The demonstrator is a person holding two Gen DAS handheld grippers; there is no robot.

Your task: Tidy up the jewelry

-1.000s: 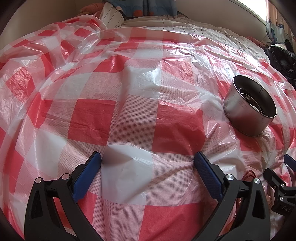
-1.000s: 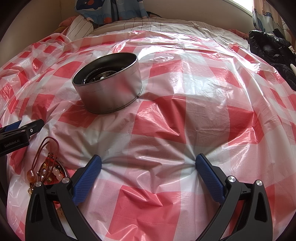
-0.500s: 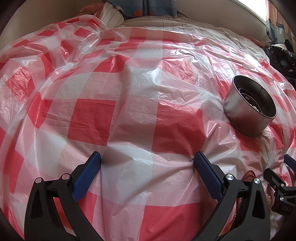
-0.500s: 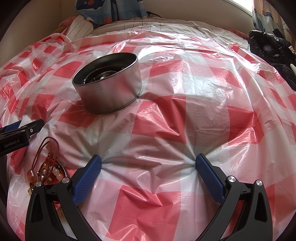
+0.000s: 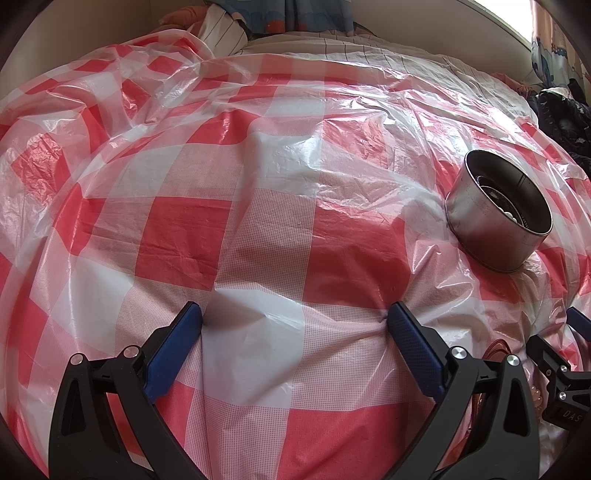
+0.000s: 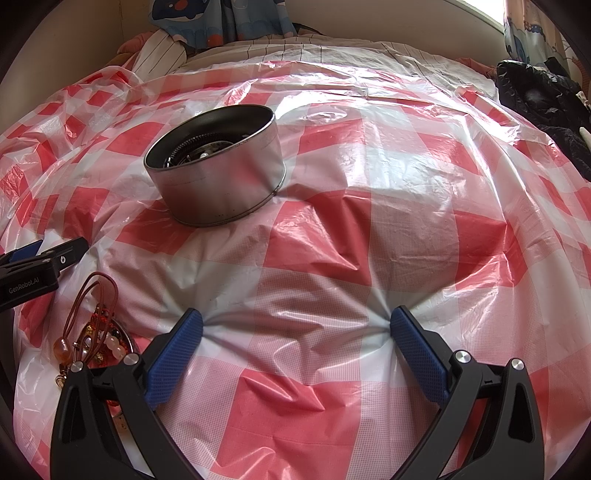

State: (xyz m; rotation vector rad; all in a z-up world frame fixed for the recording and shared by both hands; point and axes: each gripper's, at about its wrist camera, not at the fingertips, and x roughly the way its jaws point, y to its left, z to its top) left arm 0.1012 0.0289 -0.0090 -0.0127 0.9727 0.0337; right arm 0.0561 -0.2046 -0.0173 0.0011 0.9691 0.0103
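Tongs rest wide apart and empty, left gripper and right gripper, flanking beads near the tin.

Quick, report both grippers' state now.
Left gripper: open, holding nothing.
Right gripper: open, holding nothing.

A home bedroom; a bed with striped bedding lies under a red-checked plastic sheet; cartoon-print curtains hang behind; dark clothing is heaped alongside.
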